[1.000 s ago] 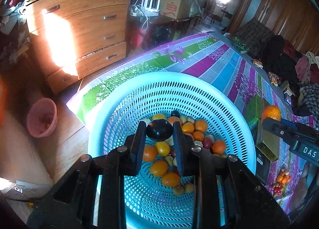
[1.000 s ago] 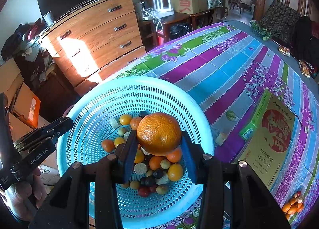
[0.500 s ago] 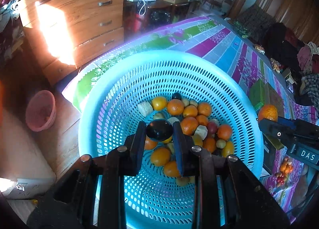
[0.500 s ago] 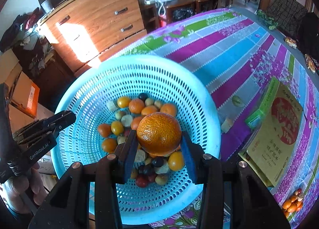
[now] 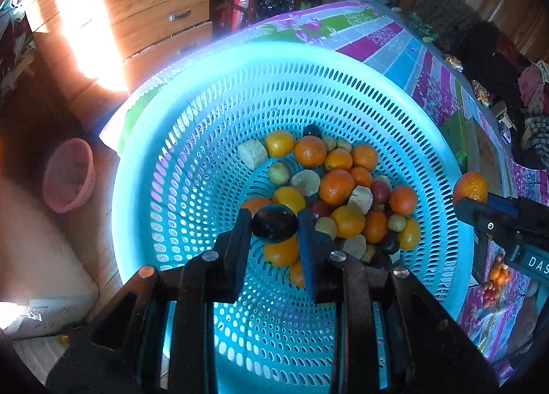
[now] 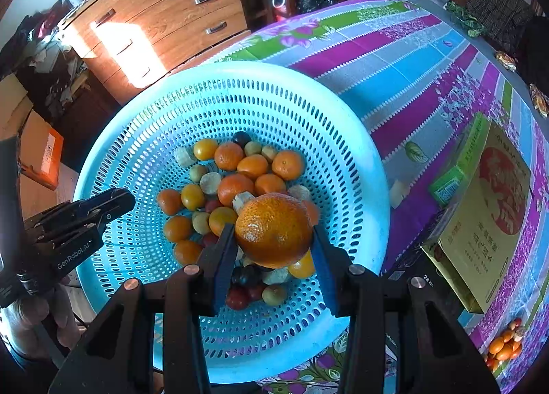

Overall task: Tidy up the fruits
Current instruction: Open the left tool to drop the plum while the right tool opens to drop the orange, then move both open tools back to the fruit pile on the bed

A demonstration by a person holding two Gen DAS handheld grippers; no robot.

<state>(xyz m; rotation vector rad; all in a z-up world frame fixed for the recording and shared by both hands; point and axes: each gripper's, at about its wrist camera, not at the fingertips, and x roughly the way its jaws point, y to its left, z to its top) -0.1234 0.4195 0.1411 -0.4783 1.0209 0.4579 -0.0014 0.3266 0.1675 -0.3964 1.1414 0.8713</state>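
Taking the round turquoise perforated plastic basket [image 5: 192, 140] as landmark, inspection is running from its left side to its right.

Left side: the left gripper [image 5: 274, 227] is hanging over the near-left part of the basket, angled steeply downward. Its jaws are clamping a small, dark, glossy round fruit [image 5: 274, 224], possibly a plum; the glare and distortion are making a firm identification unsafe. The fruit is sitting above the heap, apparently not touching it.

Centre: the heap of mixed fruit [image 5: 338, 188], made up of oranges, yellow and green rounds, dark red pieces and pale cut chunks, is lying in the basket's bottom, slightly toward the far side.

Right side: the right gripper [image 6: 274, 239] is hanging over the near-right part of the heap. Its jaws are standing wider, clamping a large, dimpled orange citrus fruit [image 6: 274, 229], which is hiding some of the fruit beneath.

Step in hand, by judgement: both fruits are being delivered into the basket; neither is released yet.

Next move, by judgement: each gripper is needing to go lower until its fruit is just above the heap, then part its jaws. The heavy citrus is likely to roll or scatter smaller pieces if dropped from height. The two grippers are needing to stay well apart while over the basket.
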